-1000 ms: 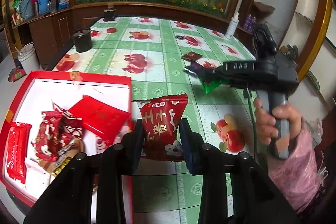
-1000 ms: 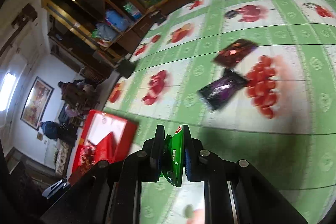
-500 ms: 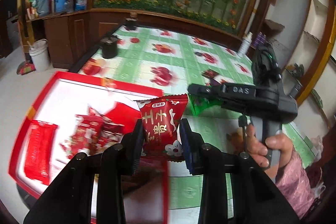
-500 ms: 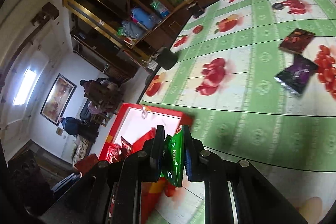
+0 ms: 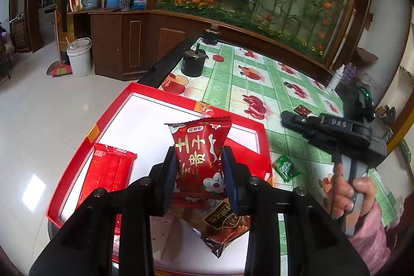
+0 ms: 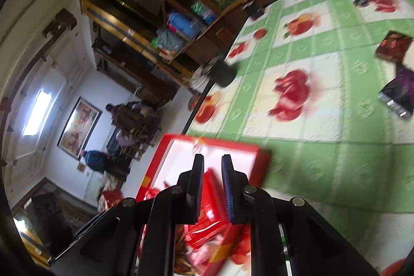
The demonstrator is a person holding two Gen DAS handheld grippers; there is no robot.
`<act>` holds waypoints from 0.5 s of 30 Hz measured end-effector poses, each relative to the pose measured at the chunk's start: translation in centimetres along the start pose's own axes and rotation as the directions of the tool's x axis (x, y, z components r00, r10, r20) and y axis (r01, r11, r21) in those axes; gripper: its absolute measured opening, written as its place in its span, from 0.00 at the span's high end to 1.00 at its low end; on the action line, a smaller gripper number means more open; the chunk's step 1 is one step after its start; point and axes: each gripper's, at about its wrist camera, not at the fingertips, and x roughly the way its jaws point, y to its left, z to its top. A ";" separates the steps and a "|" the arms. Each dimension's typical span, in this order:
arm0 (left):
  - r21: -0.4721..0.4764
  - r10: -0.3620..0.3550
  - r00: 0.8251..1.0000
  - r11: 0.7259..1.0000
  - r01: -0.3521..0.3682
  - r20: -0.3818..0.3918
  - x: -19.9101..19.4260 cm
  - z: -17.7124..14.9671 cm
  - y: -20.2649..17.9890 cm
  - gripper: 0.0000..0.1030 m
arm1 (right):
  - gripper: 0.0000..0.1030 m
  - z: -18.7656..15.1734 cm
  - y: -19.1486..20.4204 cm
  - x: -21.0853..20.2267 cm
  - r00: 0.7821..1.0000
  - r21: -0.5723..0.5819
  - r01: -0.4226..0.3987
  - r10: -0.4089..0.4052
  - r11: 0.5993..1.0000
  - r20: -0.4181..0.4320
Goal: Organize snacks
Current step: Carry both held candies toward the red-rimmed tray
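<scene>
Left gripper (image 5: 199, 170) is clamped on a red snack packet (image 5: 200, 157) right over the red tray (image 5: 77, 159), right gripper (image 6: 210, 185) empty with fingers apart, so next it probably just lets go.

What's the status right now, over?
Left gripper shut on red snack packet, held above red tray. Right gripper open, nothing between fingers. Green packet lies on tablecloth beside tray. Nothing blocking tray.

We see the right gripper (image 6: 212, 168) jaws parted, nothing between them, over the red tray (image 6: 261, 167); two dark packets (image 6: 397, 92) far right on the surface (image 6: 323, 172).
</scene>
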 end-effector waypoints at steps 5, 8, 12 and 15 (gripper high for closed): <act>0.023 -0.025 1.000 0.999 0.025 -0.001 0.0 -0.1 -0.9 0.70 | 0.83 0.9 -1.4 -0.8 0.990 -0.037 0.138 -0.139 0.990 -0.033; 0.038 -0.045 0.999 0.998 0.046 -0.016 0.3 -0.2 -1.7 0.69 | 0.81 0.0 -0.9 -0.3 0.951 -0.183 0.269 -0.291 0.945 -0.105; 0.051 -0.058 0.998 0.997 0.060 -0.033 0.8 -0.4 -2.6 0.70 | 0.52 -2.1 0.0 0.4 0.925 -0.318 0.256 -0.327 0.913 -0.194; 0.059 -0.065 0.997 0.996 0.067 -0.045 1.2 -0.7 -3.2 0.70 | 0.39 -3.3 1.6 1.2 0.914 -0.407 0.256 -0.356 0.877 -0.192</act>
